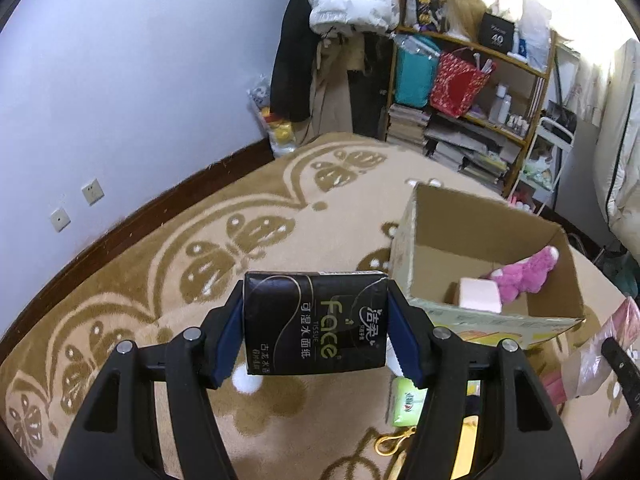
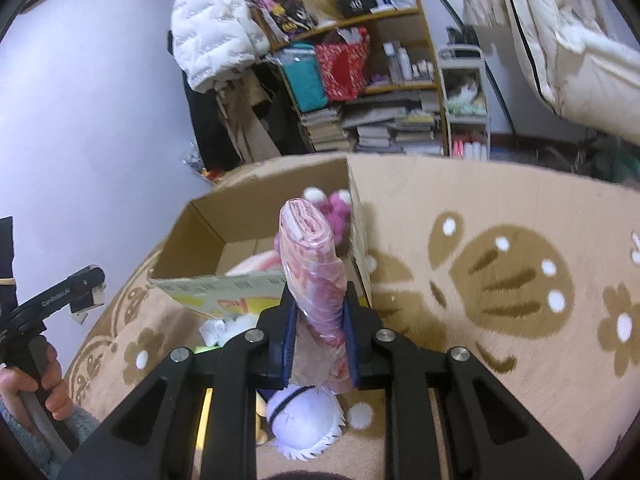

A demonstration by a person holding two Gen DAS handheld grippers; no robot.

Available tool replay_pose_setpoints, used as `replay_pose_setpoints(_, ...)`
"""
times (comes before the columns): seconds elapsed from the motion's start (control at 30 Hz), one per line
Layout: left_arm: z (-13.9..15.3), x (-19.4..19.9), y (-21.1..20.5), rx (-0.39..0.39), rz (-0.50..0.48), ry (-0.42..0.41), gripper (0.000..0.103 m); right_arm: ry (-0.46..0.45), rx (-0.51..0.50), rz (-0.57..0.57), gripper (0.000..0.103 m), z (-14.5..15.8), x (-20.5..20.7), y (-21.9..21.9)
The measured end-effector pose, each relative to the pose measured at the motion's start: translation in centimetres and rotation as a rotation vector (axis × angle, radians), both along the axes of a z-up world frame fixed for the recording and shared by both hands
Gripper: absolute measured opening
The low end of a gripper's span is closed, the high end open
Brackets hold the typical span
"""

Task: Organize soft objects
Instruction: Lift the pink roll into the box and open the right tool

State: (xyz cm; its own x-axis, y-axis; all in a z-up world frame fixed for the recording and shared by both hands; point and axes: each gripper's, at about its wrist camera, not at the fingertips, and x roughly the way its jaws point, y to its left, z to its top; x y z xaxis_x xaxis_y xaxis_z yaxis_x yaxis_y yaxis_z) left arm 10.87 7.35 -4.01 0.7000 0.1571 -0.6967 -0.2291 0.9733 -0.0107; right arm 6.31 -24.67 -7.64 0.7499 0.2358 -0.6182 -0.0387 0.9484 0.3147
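Left wrist view: my left gripper (image 1: 316, 324) is clamped on a black "Face" tissue pack (image 1: 316, 322), its blue pads (image 1: 233, 338) pressing both short sides; the pack is held level above the beige patterned carpet (image 1: 160, 248). Ahead and to the right of these tongs stands an open cardboard box (image 1: 472, 216), which contains a pink plush toy (image 1: 524, 274) and a pale pink block (image 1: 480, 295). Just below the right finger lies a green tissue packet (image 1: 406, 402) on the carpet, with a yellow clasp (image 1: 394, 442) beside it. Right wrist view: my right gripper (image 2: 318, 340) is closed on a pink plastic-wrapped pack (image 2: 314, 264), which stands upright between the fingers and projects forward toward the box (image 2: 192, 240) directly ahead. A white and purple plush toy (image 2: 304, 424) lies under these tongs. At far left, the person's left hand (image 2: 36, 388) grips the handle of the other tool, held low and tilted up toward the box.
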Motion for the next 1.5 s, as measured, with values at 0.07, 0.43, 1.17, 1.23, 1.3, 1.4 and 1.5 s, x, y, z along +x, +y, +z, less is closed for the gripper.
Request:
replay_pose_setpoints(0.07, 0.9, -0.2, -0.6, 0.031, -0.007, -0.022, 0.063, -0.027, -0.001, 0.005, 0.021, 1.1, -0.3, 0.1)
replay_pose_setpoints(0.43, 4.8, 0.2, -3.3, 0.088, -0.097, -0.109, 0.063, -0.160, 0.045, -0.004, 0.022, 5.9, 0.6, -0.7)
replay_pose_setpoints(1.17, 2.0, 6.4, -6.6, 0.095, -0.183, -0.052, 0.064, -0.071, 0.111, 0.096, 0.022, 2.9, 7.9, 3.5)
replay_pose_setpoints(1.23, 1.2, 6.7, -6.7, 0.072, -0.197, -0.039, 0.064, -0.045, 0.105, 0.075, 0.025, 2.4, 8.3, 3.1)
replay_pose_setpoints(1.3, 0.5, 7.0, -6.7, 0.046, -0.207, -0.029, 0.064, -0.021, 0.121, 0.071, 0.025, 1.9, 8.6, 2.6)
replay_pose_setpoints(1.4, -0.2, 7.3, -7.0, 0.044, -0.216, -0.017, 0.064, 0.010, 0.120, 0.057, 0.025, 1.4, 8.9, 2.1)
replay_pose_setpoints(1.5, -0.4, 7.3, -7.6, 0.062, -0.229, -0.017, 0.065, 0.037, 0.129, 0.043, 0.025, 0.8, 9.0, 1.6)
